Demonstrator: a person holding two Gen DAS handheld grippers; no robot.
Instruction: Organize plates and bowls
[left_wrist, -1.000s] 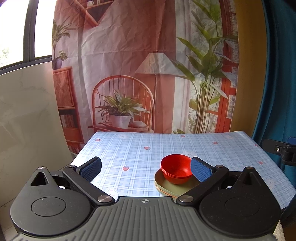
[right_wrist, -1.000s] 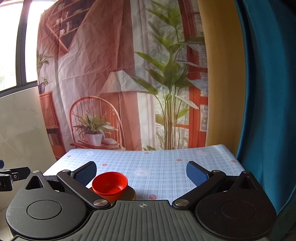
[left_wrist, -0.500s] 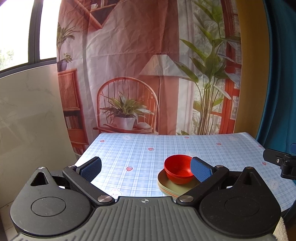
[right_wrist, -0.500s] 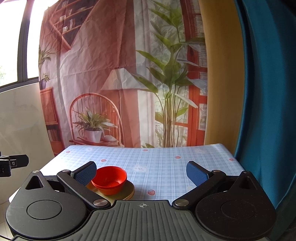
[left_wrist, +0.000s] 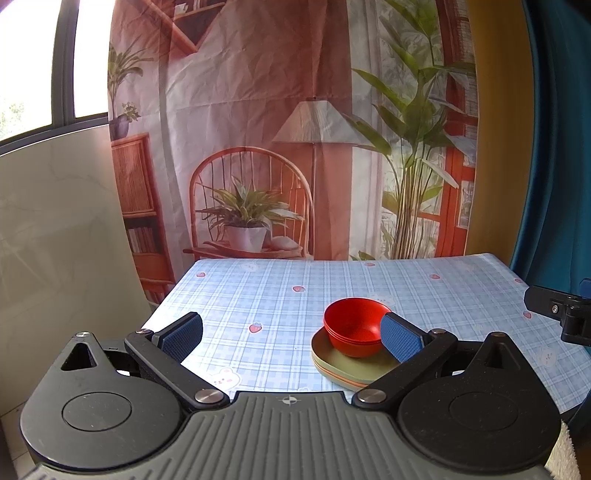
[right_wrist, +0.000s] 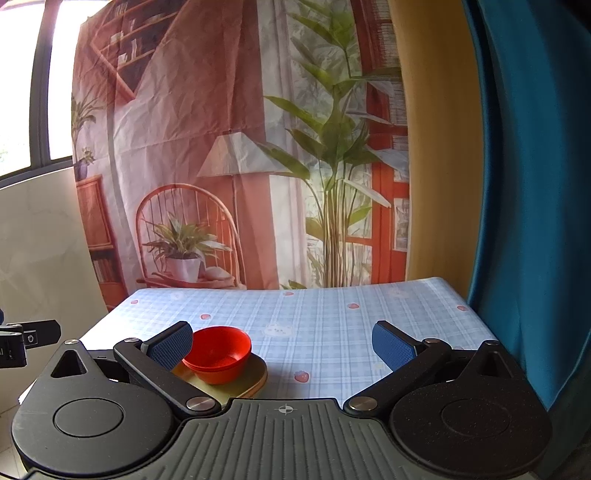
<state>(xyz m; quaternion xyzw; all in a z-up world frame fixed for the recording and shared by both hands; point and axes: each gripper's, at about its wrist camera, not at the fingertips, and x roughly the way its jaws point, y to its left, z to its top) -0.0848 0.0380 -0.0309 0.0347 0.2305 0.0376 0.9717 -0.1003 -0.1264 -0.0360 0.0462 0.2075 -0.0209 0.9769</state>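
Observation:
A stack of red bowls (left_wrist: 352, 330) sits on a stack of olive and tan plates (left_wrist: 332, 363) near the front edge of the blue checked table (left_wrist: 266, 295). My left gripper (left_wrist: 291, 332) is open and empty, held in front of the table with the stack behind its right finger. In the right wrist view the same bowls (right_wrist: 219, 352) and plates (right_wrist: 255, 376) lie behind the left finger of my right gripper (right_wrist: 282, 343), which is open and empty.
The table (right_wrist: 332, 317) stands against a printed backdrop cloth (left_wrist: 295, 129). A blue curtain (right_wrist: 535, 184) hangs at the right. The other gripper's tip (left_wrist: 557, 310) shows at the right edge of the left wrist view.
Both grippers have drawn back and shifted a little, so the stack sits slightly lower and nearer in each view. Both stay open. The bowls and plates have not moved.

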